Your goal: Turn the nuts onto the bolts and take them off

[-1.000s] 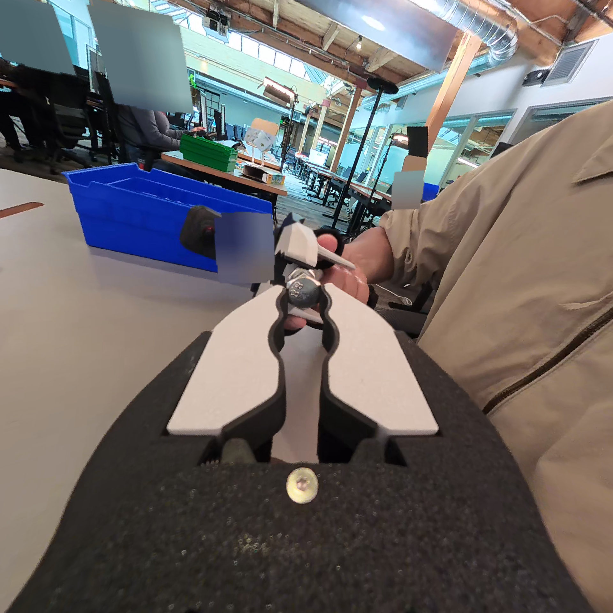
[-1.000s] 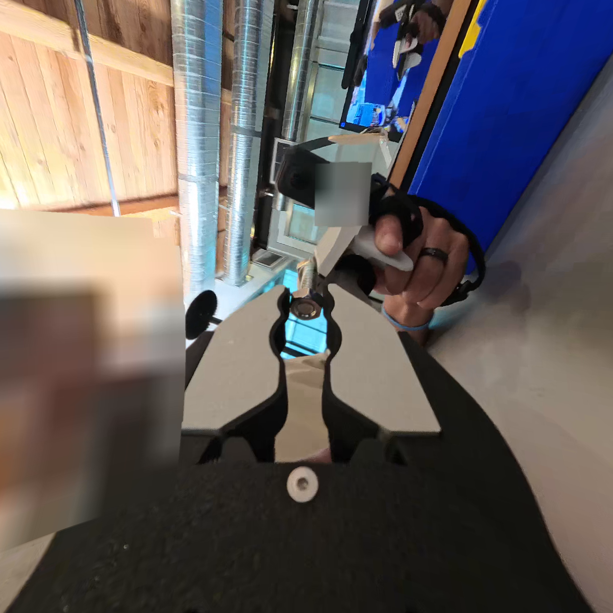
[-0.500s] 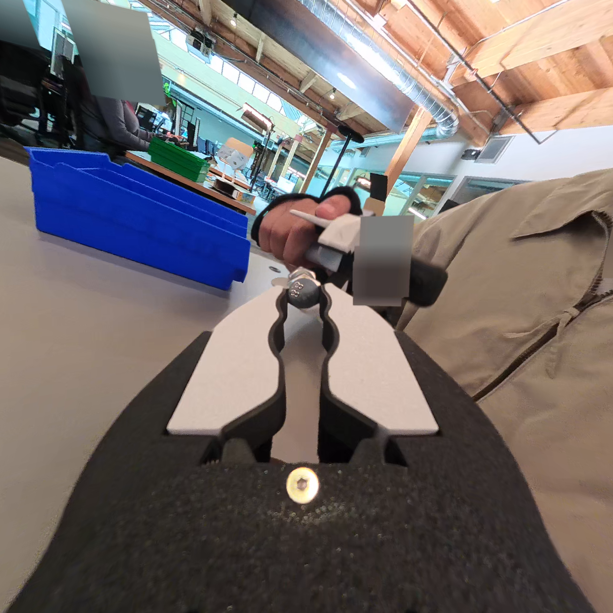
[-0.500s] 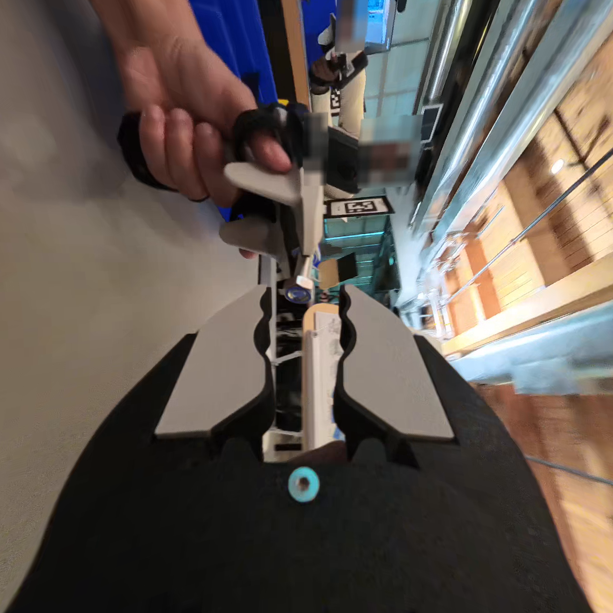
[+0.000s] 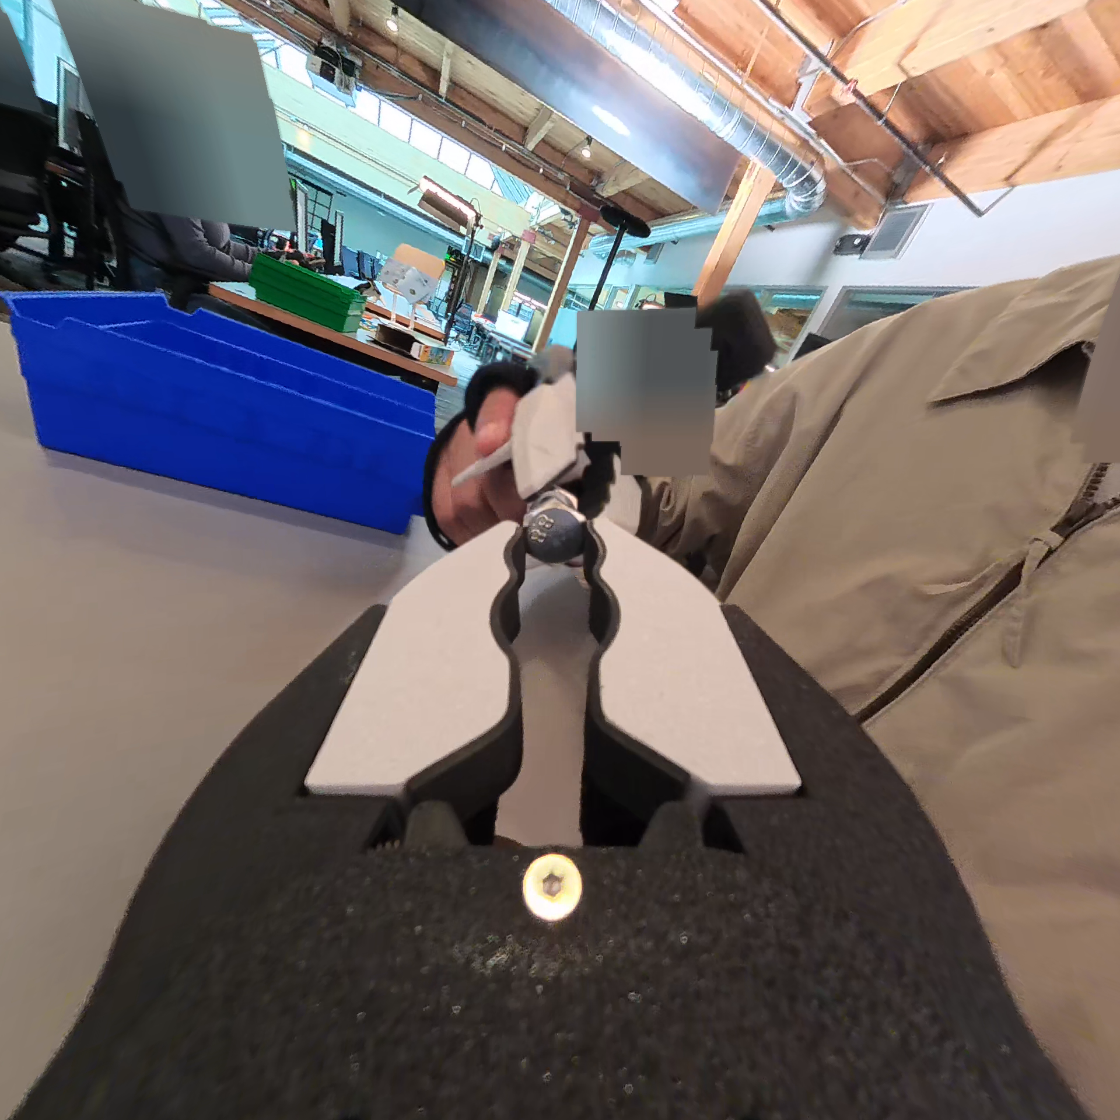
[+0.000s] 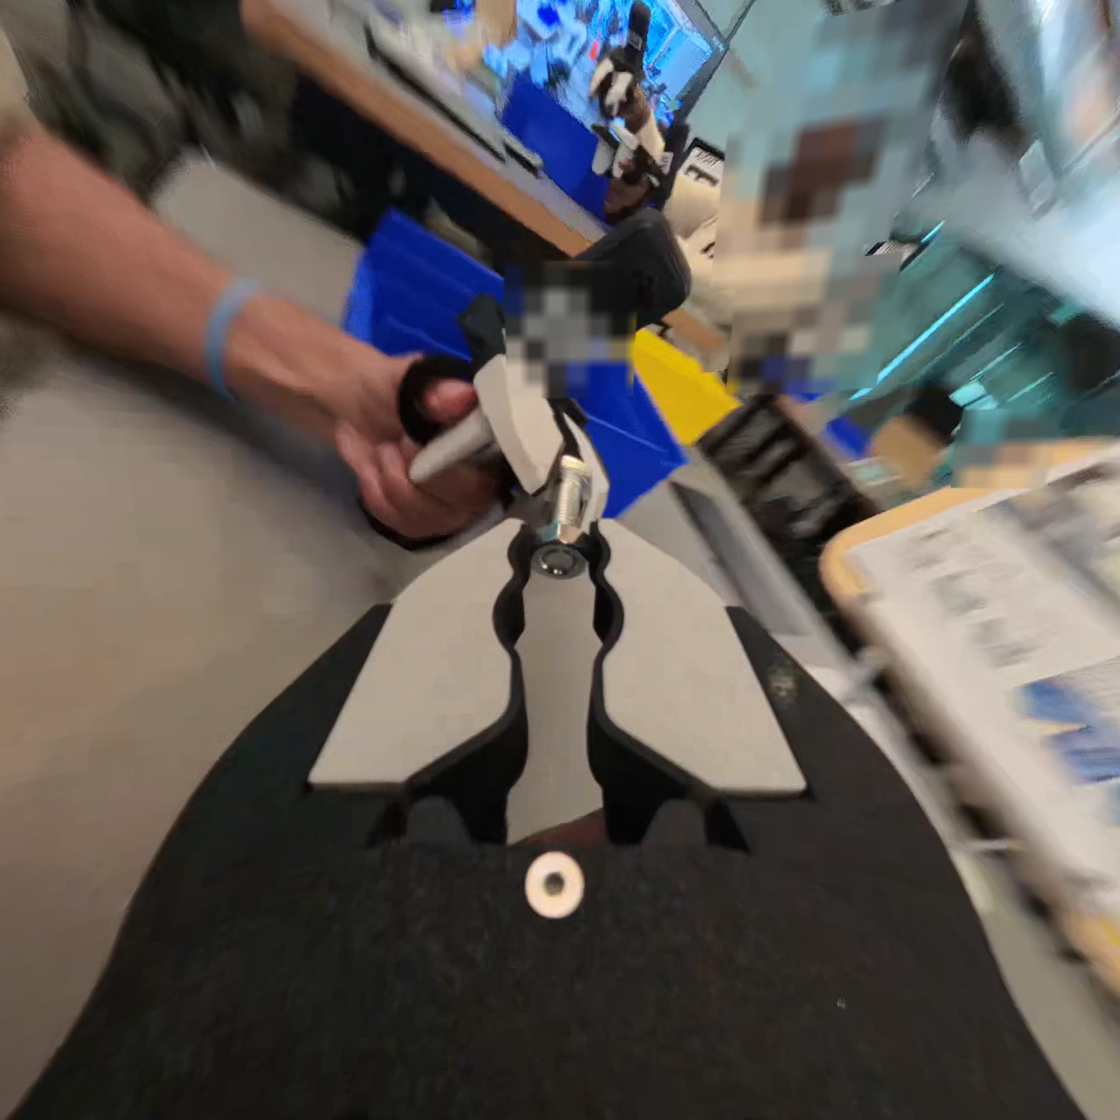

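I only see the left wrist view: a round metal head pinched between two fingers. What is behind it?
Observer: The right wrist view shows the threaded shank of a bolt, with a nut at its tip.
Operator: Is anything holding that nut?
Observer: Yes, the right gripper is closed around it.
Operator: Anything else hidden from me?
Observer: A yellow bin sits beside the blue bin.

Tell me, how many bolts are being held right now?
1 bolt: its head sits pinched in the left gripper, its threaded end toward the right gripper, which grips the nut. Others may be hidden.
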Available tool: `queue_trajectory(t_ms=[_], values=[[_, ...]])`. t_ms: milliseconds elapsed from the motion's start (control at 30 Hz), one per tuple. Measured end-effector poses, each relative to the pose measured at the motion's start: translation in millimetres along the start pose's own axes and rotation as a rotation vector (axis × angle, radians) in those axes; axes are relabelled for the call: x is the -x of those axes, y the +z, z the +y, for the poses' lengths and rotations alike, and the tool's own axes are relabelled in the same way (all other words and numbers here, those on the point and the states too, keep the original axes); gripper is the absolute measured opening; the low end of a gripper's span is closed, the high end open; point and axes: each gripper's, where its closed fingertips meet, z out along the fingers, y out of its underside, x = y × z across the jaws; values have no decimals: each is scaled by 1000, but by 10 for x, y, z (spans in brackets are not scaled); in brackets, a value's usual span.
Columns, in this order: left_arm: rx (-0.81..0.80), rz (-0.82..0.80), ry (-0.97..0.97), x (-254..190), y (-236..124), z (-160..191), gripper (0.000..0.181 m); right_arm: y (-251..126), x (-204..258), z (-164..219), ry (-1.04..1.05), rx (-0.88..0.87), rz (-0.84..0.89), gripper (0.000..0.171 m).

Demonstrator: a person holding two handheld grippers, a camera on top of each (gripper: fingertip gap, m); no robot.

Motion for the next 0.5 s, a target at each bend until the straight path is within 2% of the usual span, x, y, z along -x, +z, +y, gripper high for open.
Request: queue_trajectory(t_ms=[200,400,500], values=[[25,-41,41,30,-2,21,17,-8,-4,-23,1002,-181,-399,18],[82,-118,125,87,-15,62,17,-5,10,27,1791,-328,-725,18],[116,-150,162,122,-38,99,17,21,13,76,2042,-387,-762,19]])
